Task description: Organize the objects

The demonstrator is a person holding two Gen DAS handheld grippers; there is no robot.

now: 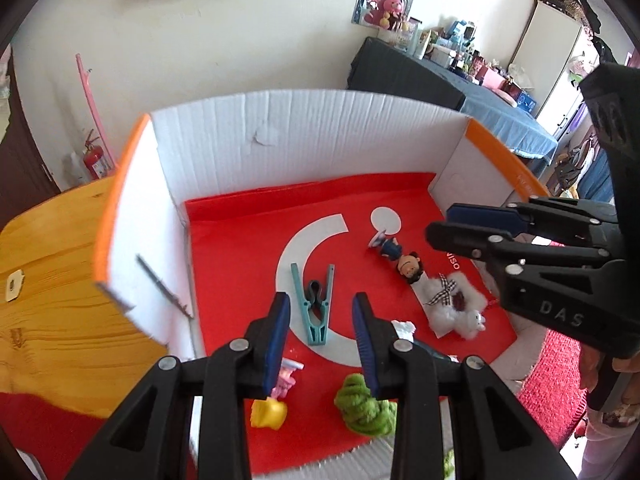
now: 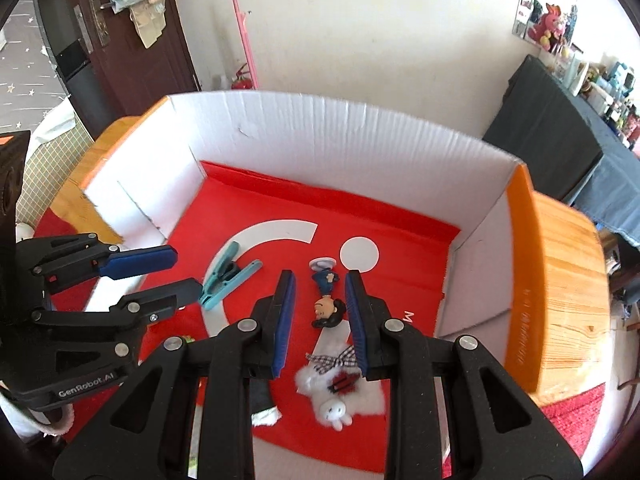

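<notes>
A white cardboard box (image 1: 304, 136) with orange flaps and a red liner holds the objects. My left gripper (image 1: 322, 300) is open and empty above a teal clothespin (image 1: 316, 300). A yellow toy (image 1: 269, 413) and a green fuzzy toy (image 1: 362, 408) lie below it. My right gripper (image 2: 320, 280) is open and empty, its fingers either side of a small cartoon figurine (image 2: 327, 300). A white fluffy bunny clip with a checked bow (image 2: 340, 388) lies just below. The right gripper shows in the left wrist view (image 1: 440, 226), and the left gripper in the right wrist view (image 2: 184, 272).
The box sits on a wooden table (image 1: 52, 264) over a red mat (image 1: 556, 376). A pink toy (image 1: 286, 376) and a white-and-dark item (image 2: 264, 404) lie partly hidden under the fingers. A cluttered covered table (image 1: 500, 104) stands behind.
</notes>
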